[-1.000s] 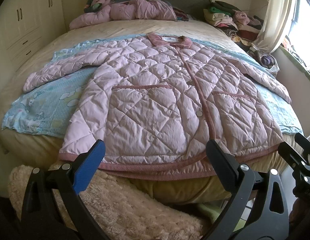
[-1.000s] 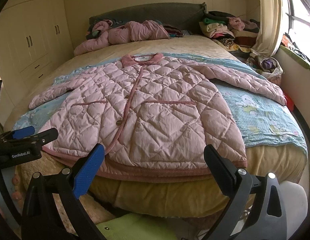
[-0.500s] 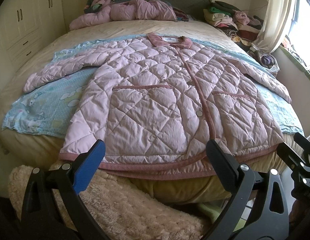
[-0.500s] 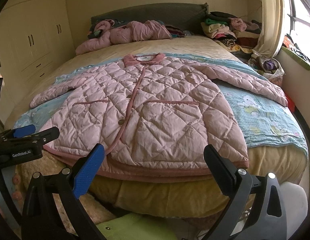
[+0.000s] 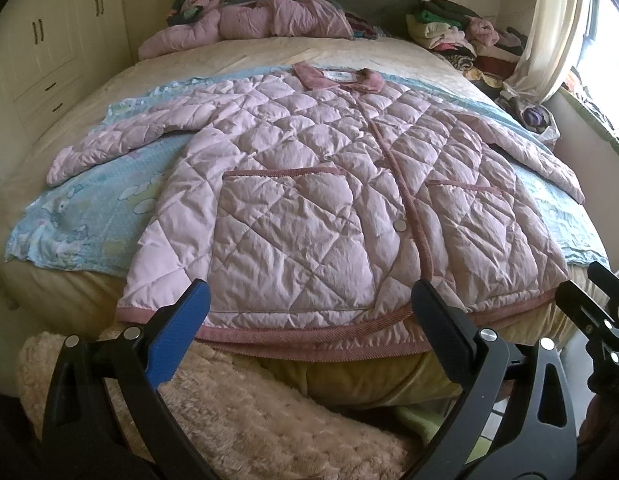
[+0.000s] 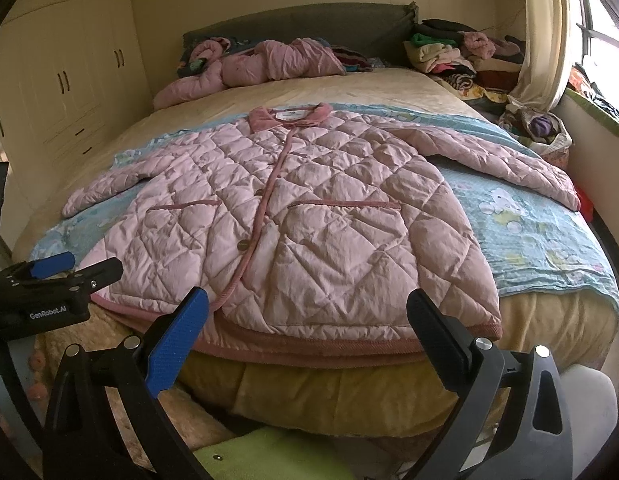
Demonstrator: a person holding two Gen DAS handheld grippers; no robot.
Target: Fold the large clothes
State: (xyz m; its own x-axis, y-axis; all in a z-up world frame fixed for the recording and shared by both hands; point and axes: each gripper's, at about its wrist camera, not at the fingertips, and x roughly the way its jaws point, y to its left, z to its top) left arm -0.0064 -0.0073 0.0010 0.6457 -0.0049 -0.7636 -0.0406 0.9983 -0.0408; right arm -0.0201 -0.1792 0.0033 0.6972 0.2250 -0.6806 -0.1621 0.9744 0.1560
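One pink quilted jacket [image 5: 317, 200] lies flat, front up, on the bed [image 5: 237, 50], spread over one light-blue cartoon-print sheet [image 5: 89, 216]. Its hem sits along the foot edge of the bed, slightly overhanging; the collar [image 5: 337, 78] points toward the headboard [image 6: 309, 20]. 2 sleeves are spread out, one toward each side edge. 2 front pockets with darker pink trim, one each side of the placket. 2 buttons are clear in the right wrist view; the ones higher up are too small to count.

Left gripper [image 5: 309, 316]: jaws wide apart, nothing between them, hovering just short of the hem near the foot edge, not touching cloth. It has one blue pad [image 5: 177, 332] and one black pad [image 5: 441, 332].

Right gripper [image 6: 305, 320]: jaws wide apart, empty, also at the foot edge, clear of the hem. Same pad layout, one blue and one black. The left gripper shows at the left margin of the right wrist view.

At the head edge there is one crumpled pink garment [image 6: 253, 64]. At the head-right corner is a pile of folded clothes [image 6: 461, 50]; I cannot count the pieces. One fluffy beige rug [image 5: 237, 412] lies below the foot edge, and a cream wardrobe [image 6: 57, 72] stands along the left wall.
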